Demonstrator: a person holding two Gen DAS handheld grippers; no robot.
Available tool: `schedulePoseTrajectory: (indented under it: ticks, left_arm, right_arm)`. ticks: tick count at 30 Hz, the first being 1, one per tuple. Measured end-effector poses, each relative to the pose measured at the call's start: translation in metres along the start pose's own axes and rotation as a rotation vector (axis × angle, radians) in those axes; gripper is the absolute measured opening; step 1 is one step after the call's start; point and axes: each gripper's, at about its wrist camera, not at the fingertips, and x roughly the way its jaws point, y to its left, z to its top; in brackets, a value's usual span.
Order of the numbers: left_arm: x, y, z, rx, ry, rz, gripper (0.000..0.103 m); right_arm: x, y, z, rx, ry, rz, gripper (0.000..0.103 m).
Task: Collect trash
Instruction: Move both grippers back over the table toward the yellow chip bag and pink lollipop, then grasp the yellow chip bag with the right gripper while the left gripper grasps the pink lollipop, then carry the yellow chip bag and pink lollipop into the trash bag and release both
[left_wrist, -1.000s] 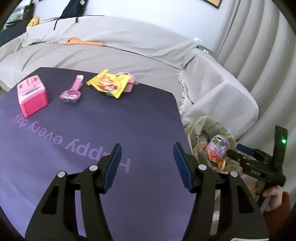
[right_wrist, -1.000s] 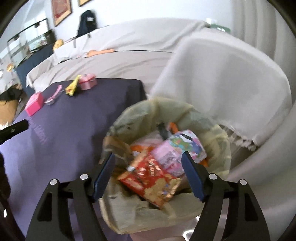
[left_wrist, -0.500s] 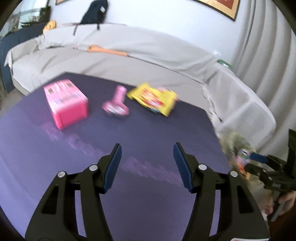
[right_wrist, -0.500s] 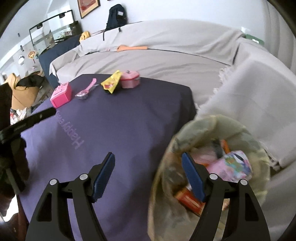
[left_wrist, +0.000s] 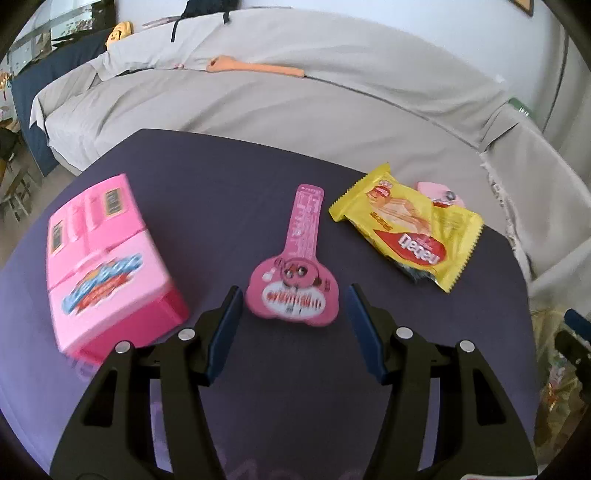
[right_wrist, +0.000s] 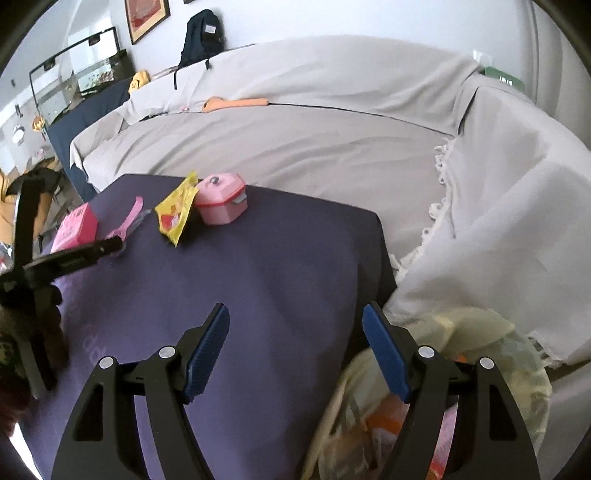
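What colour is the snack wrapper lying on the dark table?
Yellow, with a red logo patch; the snack wrapper shows best in the left wrist view.

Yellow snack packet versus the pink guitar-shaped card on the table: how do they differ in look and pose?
The yellow snack packet is a puffy, crinkled rectangle with serrated ends; the pink guitar-shaped card is flat, with a round body and a narrow neck. The packet lies off to the right of the open left gripper; the card lies just ahead of its fingertips. The packet leans on a small pink box; the card touches nothing else. Both rest on the purple tablecloth.
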Motion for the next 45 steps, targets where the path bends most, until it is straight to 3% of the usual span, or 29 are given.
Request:
schedulePoseTrajectory:
  ticks: [3,7,13,14,16,19,23,33,45]
  left_arm:
    - [0.009,-0.002,0.004,0.009,0.025,0.011,0.048]
    - [-0.002,0.007,-0.002,0.000,0.008,-0.035,0.048]
    - [-0.038,0.033,-0.035,-0.015,0.032,-0.078,0.048]
    - [-0.045,0.039,-0.041,-0.018,0.028,-0.078,0.048]
    - [-0.054,0.050,-0.049,-0.027,0.015,-0.069,0.048]
    - [-0.066,0.066,-0.059,-0.045,-0.003,-0.048,0.048]
    - [-0.072,0.076,-0.066,-0.069,0.006,-0.068,0.049]
    - [-0.092,0.071,-0.076,-0.112,-0.033,-0.120,0.049]
    - [-0.150,0.045,-0.073,-0.072,-0.150,-0.163,0.049]
  right_arm:
    - [0.005,0.005,0.011,-0.020,-0.029,0.040,0.071]
    - [0.017,0.031,0.029,-0.097,-0.039,0.119,0.071]
    - [0.048,0.090,0.065,-0.241,-0.051,0.081,0.070]
    - [0.058,0.101,0.072,-0.259,-0.054,0.055,0.068]
    - [0.076,0.116,0.082,-0.282,-0.048,0.007,0.050]
    - [0.095,0.132,0.087,-0.301,-0.020,-0.033,0.046]
    - [0.102,0.141,0.080,-0.323,0.011,-0.064,0.027]
    - [0.056,0.121,0.050,-0.268,0.060,0.014,0.010]
    - [-0.053,0.102,0.031,-0.242,-0.062,0.097,0.010]
